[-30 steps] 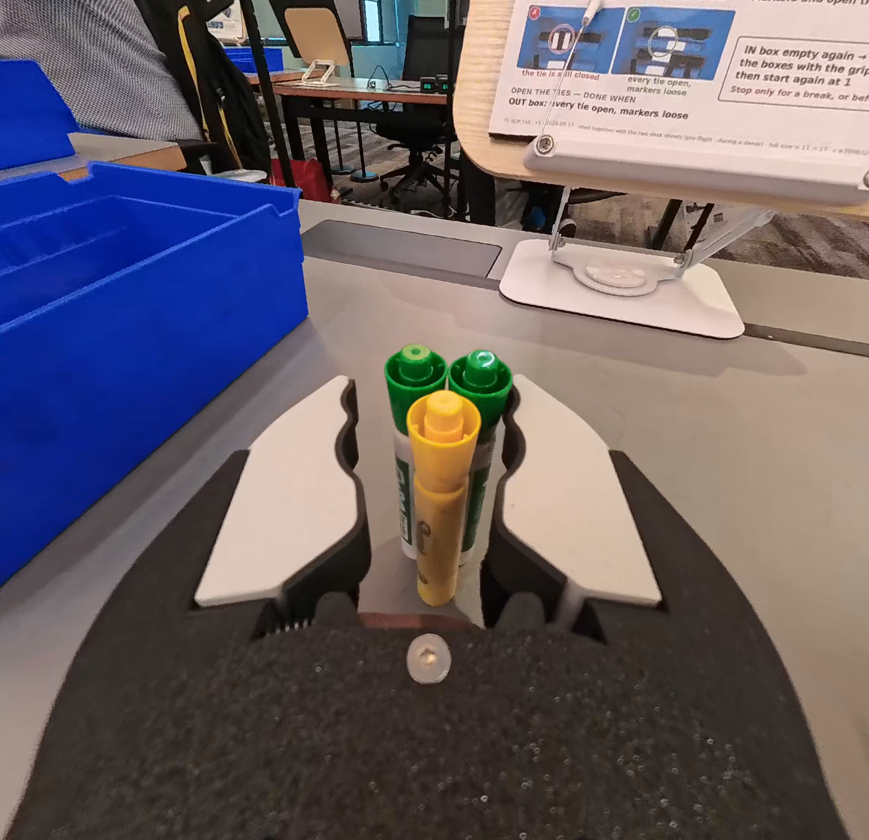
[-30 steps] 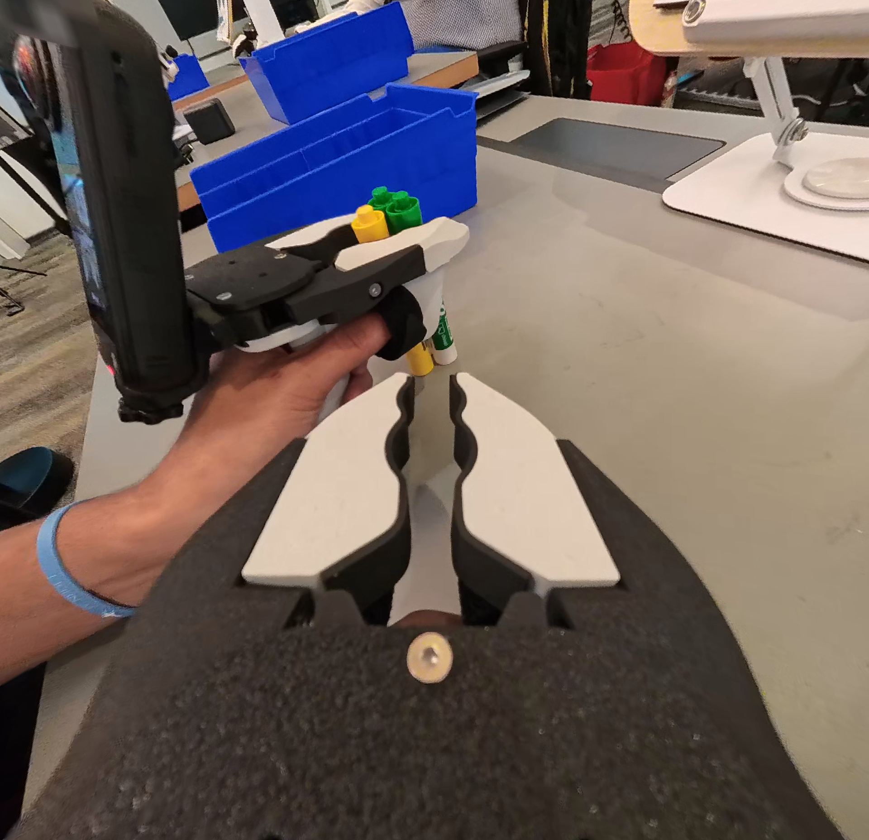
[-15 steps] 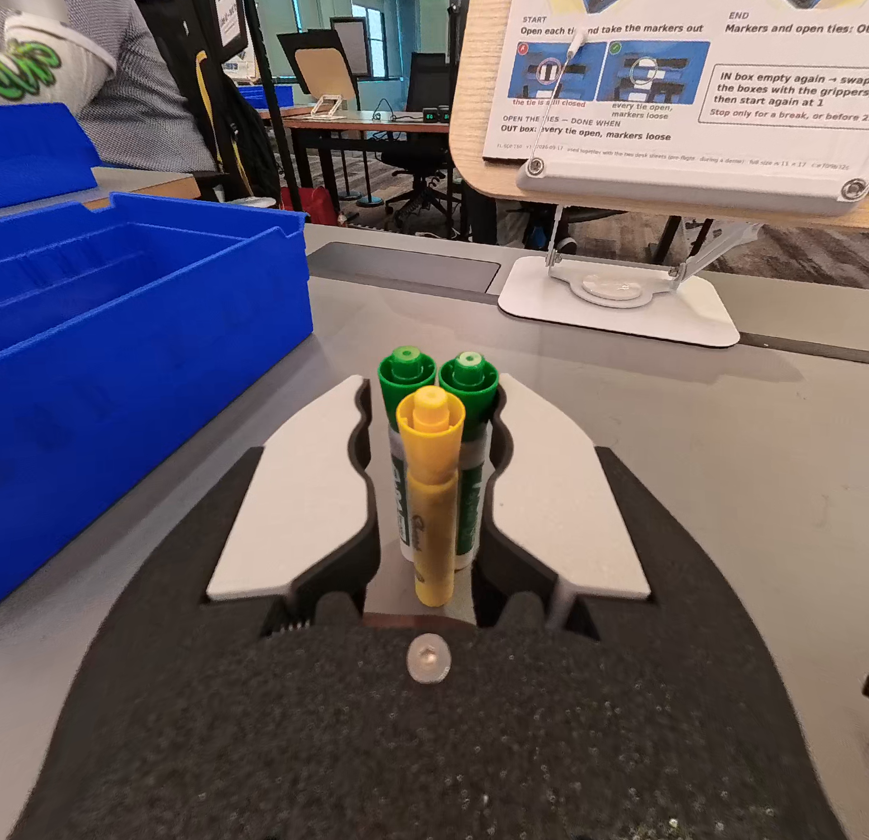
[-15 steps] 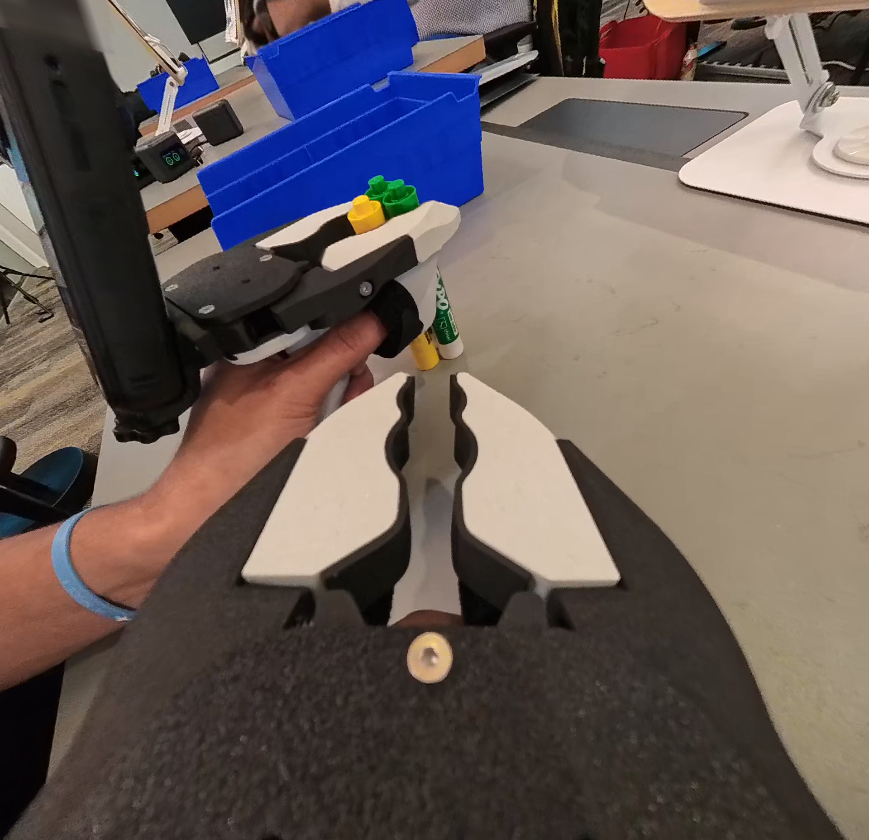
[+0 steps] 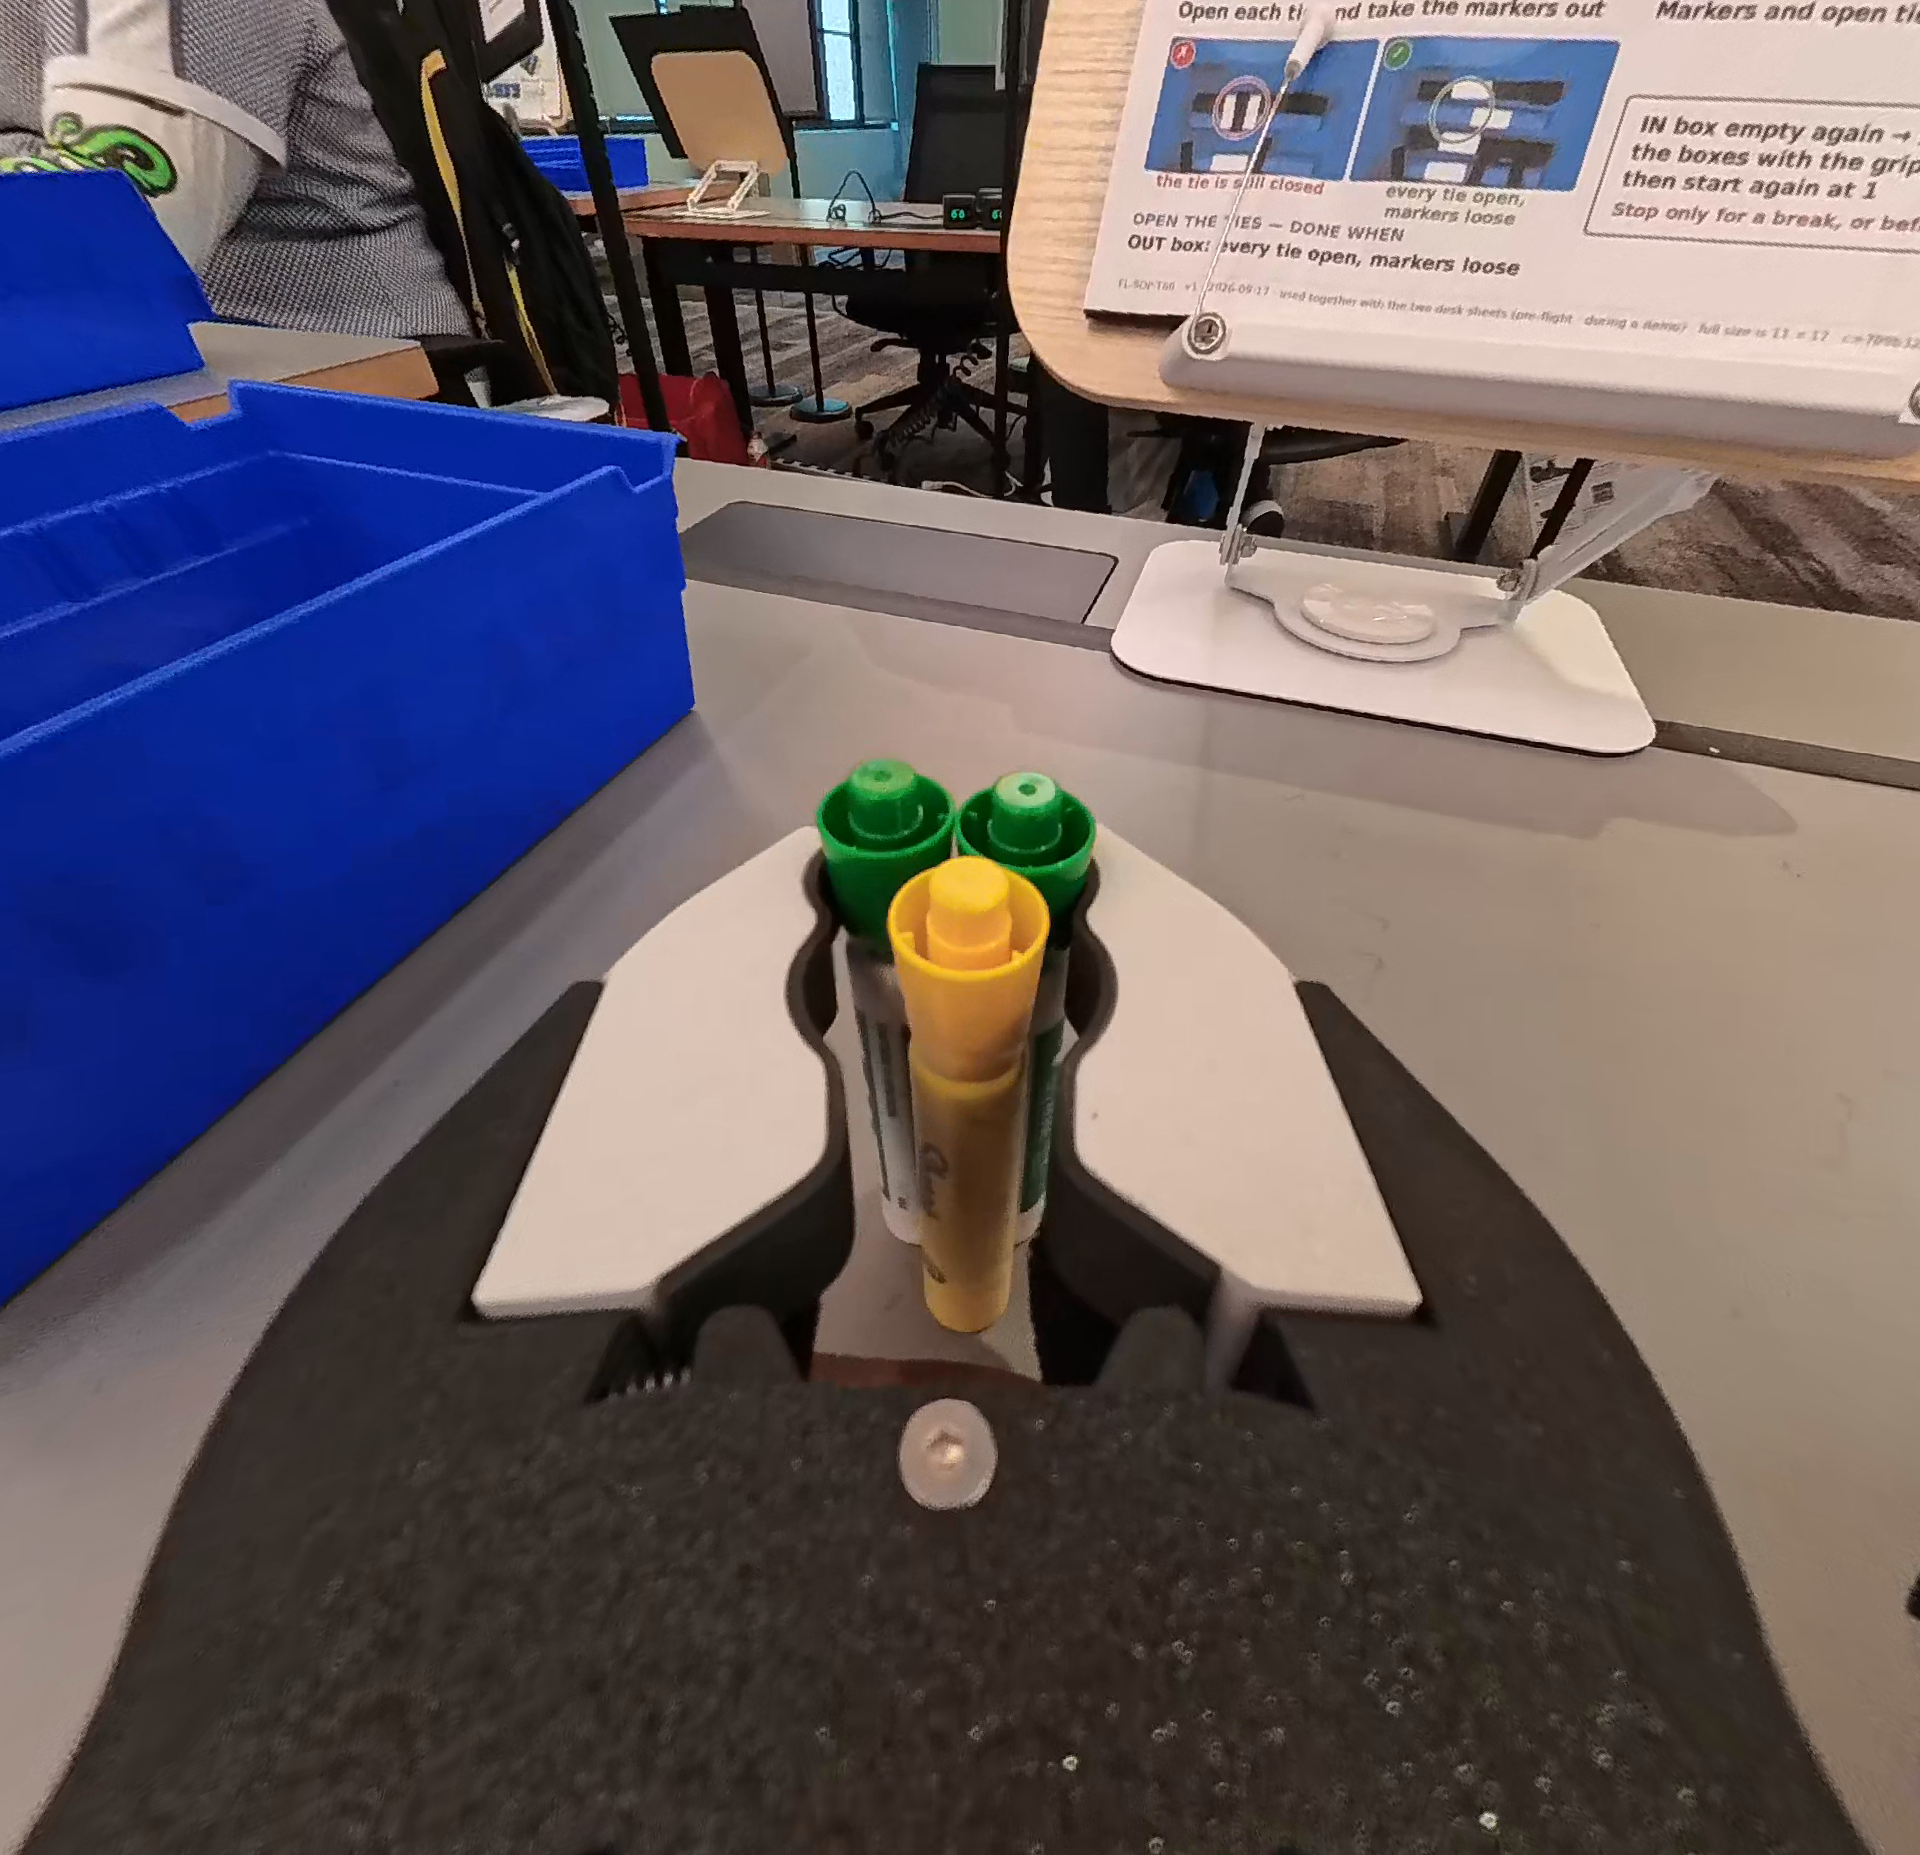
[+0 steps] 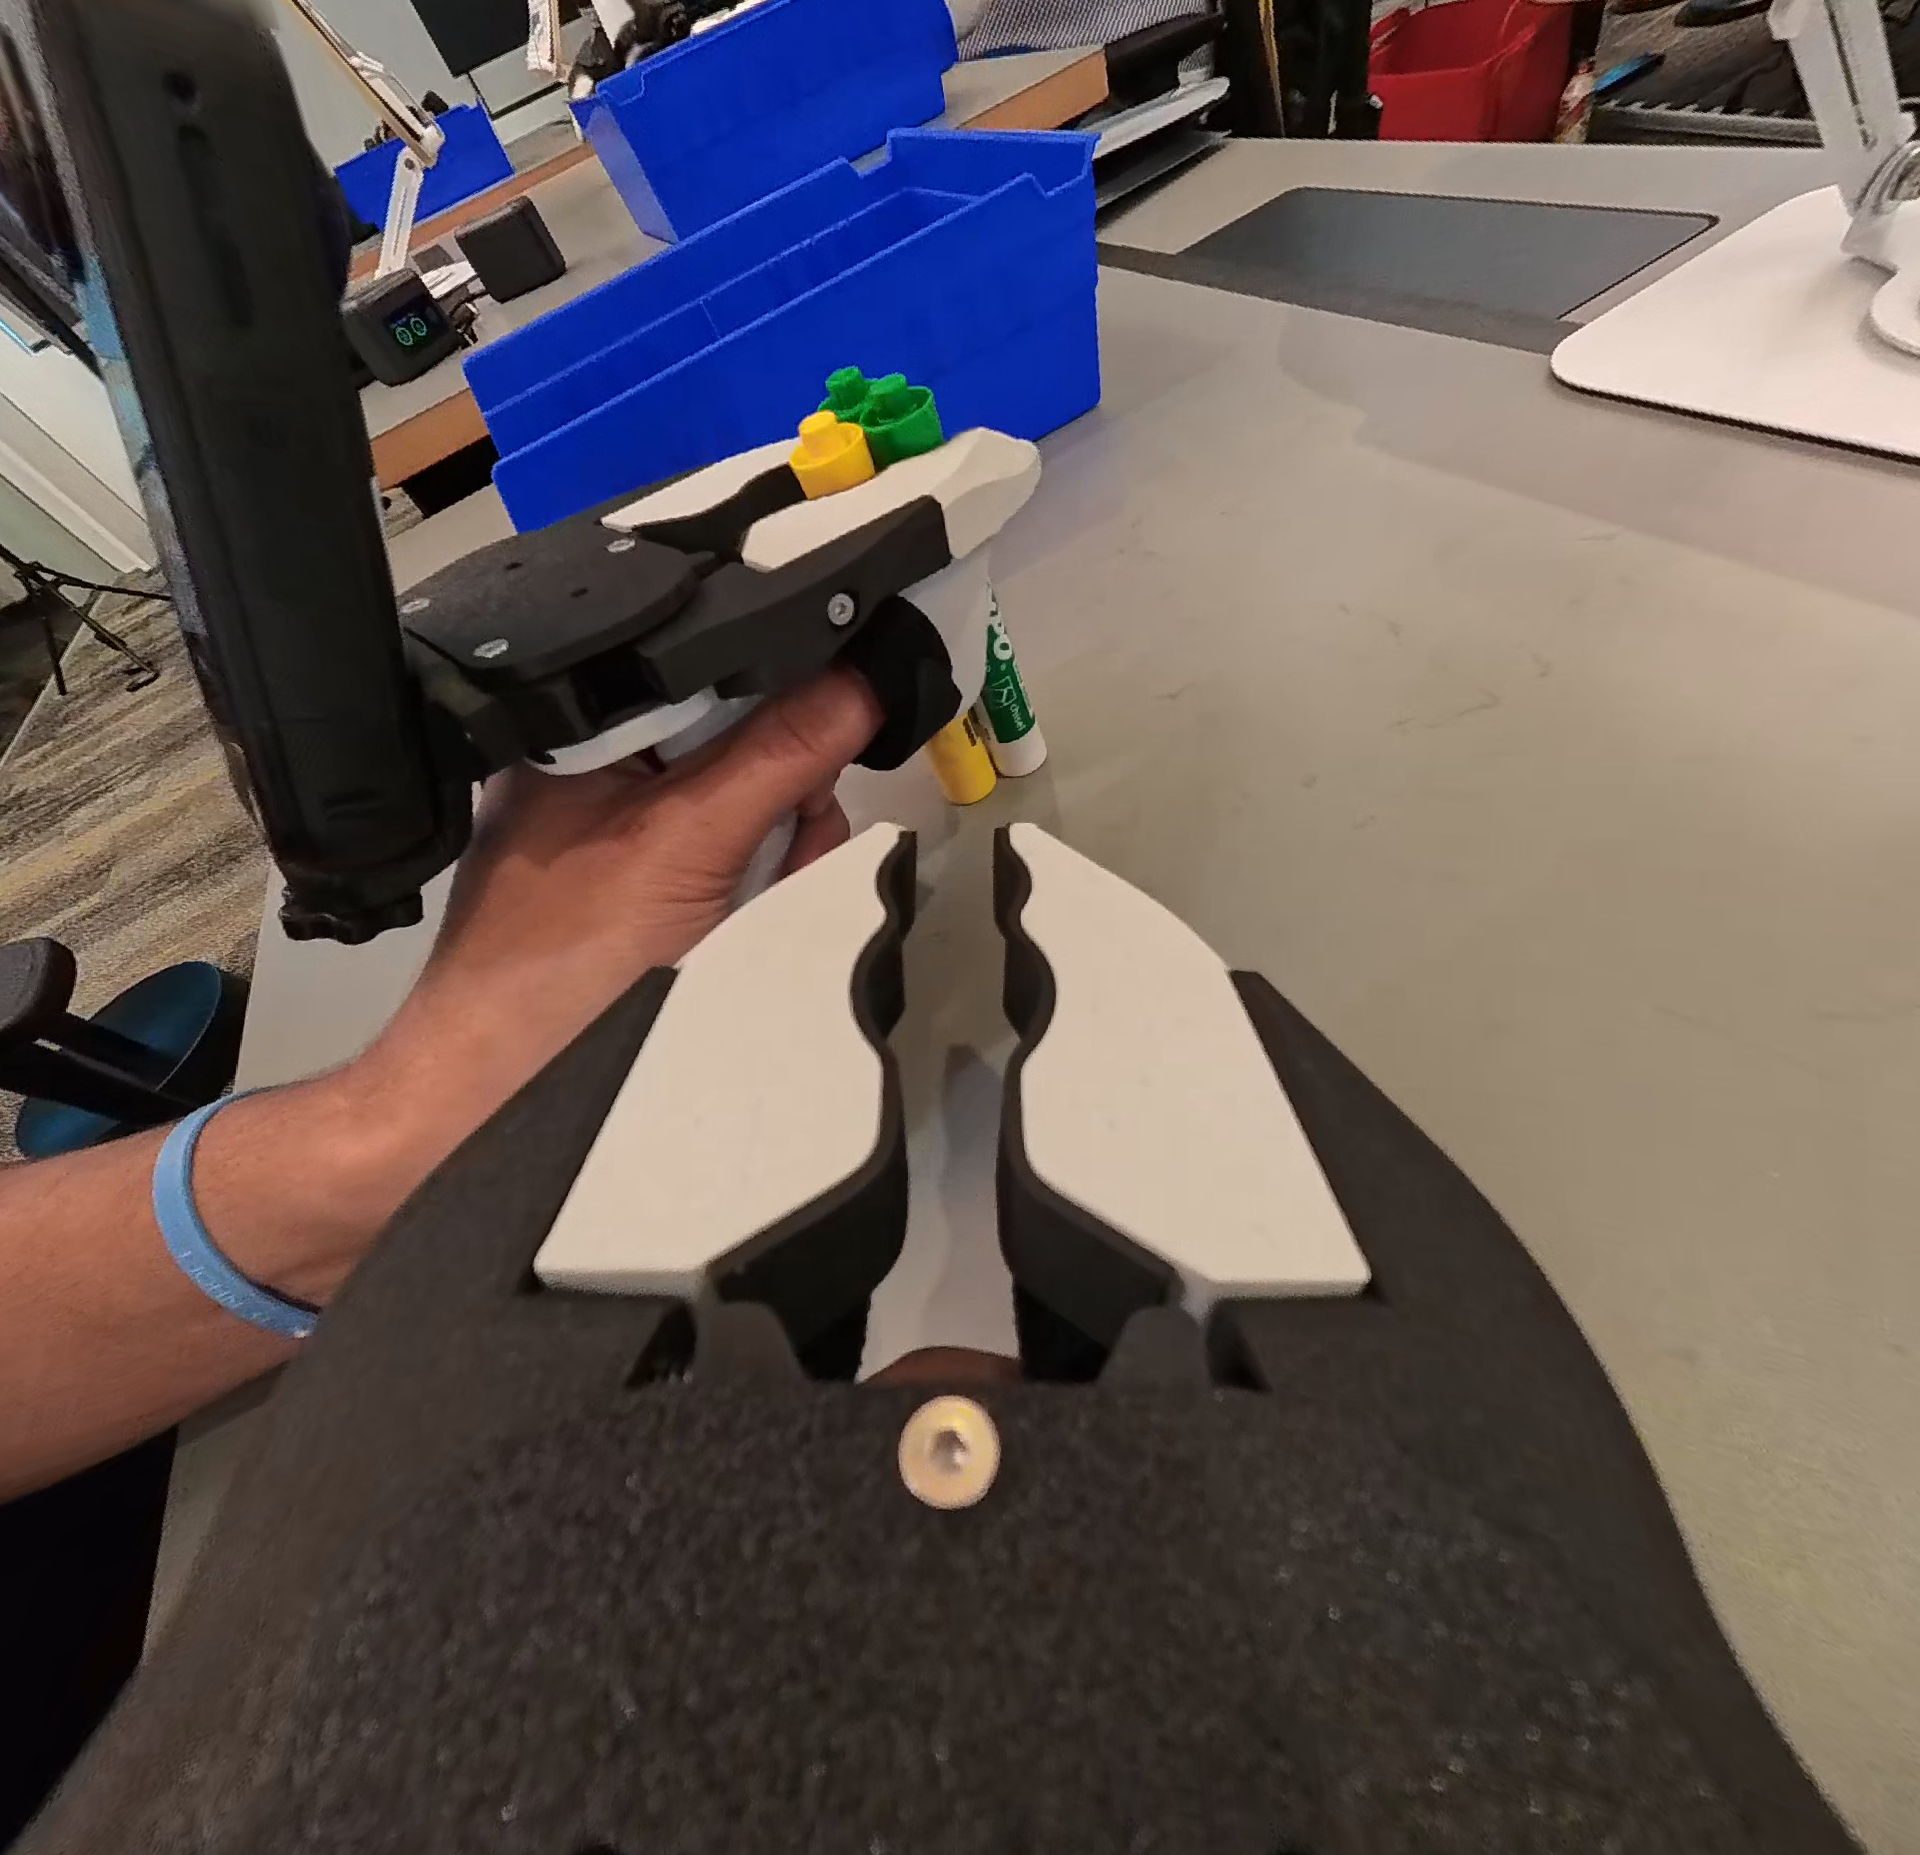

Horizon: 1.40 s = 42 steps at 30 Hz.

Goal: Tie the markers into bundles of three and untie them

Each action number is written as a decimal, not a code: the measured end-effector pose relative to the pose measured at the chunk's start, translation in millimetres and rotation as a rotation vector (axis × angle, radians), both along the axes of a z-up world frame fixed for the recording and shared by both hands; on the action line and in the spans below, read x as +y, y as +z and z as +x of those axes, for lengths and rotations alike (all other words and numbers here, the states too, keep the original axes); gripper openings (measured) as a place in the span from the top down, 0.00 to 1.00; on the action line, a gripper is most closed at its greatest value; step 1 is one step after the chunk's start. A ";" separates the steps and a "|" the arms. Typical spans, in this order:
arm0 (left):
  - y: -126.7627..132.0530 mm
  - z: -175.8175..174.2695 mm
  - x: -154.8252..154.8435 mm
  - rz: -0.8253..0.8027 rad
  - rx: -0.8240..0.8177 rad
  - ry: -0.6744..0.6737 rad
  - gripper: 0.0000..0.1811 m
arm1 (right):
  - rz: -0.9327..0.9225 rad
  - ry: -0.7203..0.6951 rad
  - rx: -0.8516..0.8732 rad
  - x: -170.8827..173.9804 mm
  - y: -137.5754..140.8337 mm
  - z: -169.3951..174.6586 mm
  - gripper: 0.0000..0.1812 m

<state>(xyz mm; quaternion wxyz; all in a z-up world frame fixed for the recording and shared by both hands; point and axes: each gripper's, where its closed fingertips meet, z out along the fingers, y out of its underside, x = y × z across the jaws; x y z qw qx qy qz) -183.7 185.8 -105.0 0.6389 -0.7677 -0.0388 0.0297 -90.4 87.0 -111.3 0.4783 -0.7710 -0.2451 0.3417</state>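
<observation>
Three upright plastic markers point(image 5: 961, 1016), two green-capped and one yellow, clamped in left gripper point(image 5: 956, 932); rigid, light, slippery; grip mid-barrel. Right gripper point(image 6: 951, 849) narrowly parted, empty.

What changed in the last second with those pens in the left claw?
Little. The left gripper tipped slightly, so the two green markers and yellow marker lean a bit more in the right wrist view. It stayed shut on all three, upright with ends near the table. The right gripper stayed close behind, nearly shut, holding nothing.
</observation>
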 end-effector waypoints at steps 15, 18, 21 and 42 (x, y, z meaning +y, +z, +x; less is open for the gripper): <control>-16.2 4.4 -8.3 -0.119 0.003 -0.078 0.69 | 0.001 0.016 -0.001 -2.7 7.3 -0.3 0.92; -25.3 5.0 -6.9 -0.184 -0.002 -0.091 0.72 | -0.003 0.020 -0.002 -3.5 8.9 0.7 0.92; -32.2 4.2 -8.1 -0.230 0.003 -0.101 0.72 | 0.008 0.016 -0.004 -3.7 12.9 2.8 0.92; -46.1 6.1 -6.4 -0.320 0.014 -0.118 0.77 | -0.005 0.034 0.003 -6.1 13.6 3.9 0.92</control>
